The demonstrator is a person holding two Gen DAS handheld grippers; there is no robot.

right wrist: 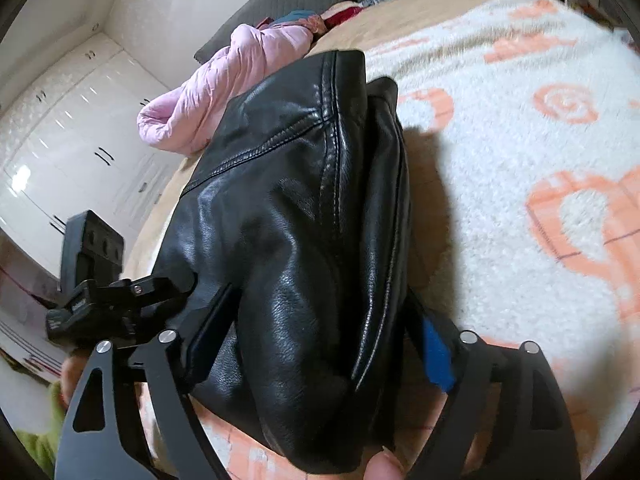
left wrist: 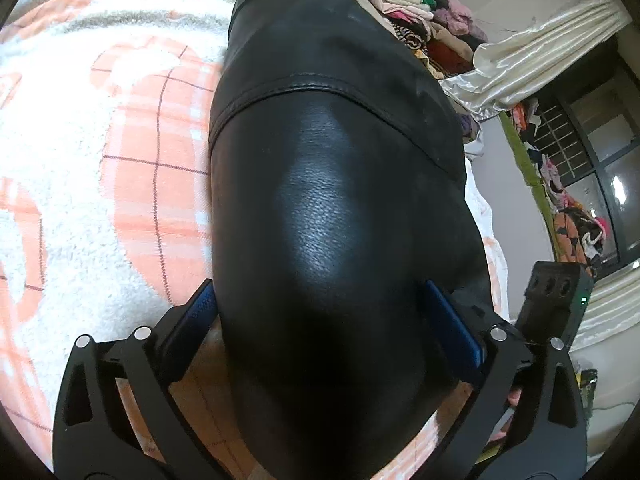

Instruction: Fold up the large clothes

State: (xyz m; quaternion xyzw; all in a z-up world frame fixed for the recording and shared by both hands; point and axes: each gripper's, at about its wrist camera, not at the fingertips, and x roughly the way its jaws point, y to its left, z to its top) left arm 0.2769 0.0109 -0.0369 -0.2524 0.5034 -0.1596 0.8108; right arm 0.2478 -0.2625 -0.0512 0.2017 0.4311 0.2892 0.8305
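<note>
Where jacket [left wrist: 340, 200] bunches, both grippers [left wrist: 320, 320] [right wrist: 320, 332] straddle it (fingers touching).

Illumination bright and even — soft sheen patches on the black leather jacket [left wrist: 320, 200], which casts a soft shadow onto the blanket [right wrist: 520, 128] in the right view. Strong fisheye curvature, dark vignette at the corners; near fingers [left wrist: 192, 312] slightly soft.

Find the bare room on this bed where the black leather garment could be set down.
Free: the white-and-orange blanket right of the leather garment, and left of it in the left wrist view. Crowded: the pink padded garment at the far edge, and the clothes pile.
</note>
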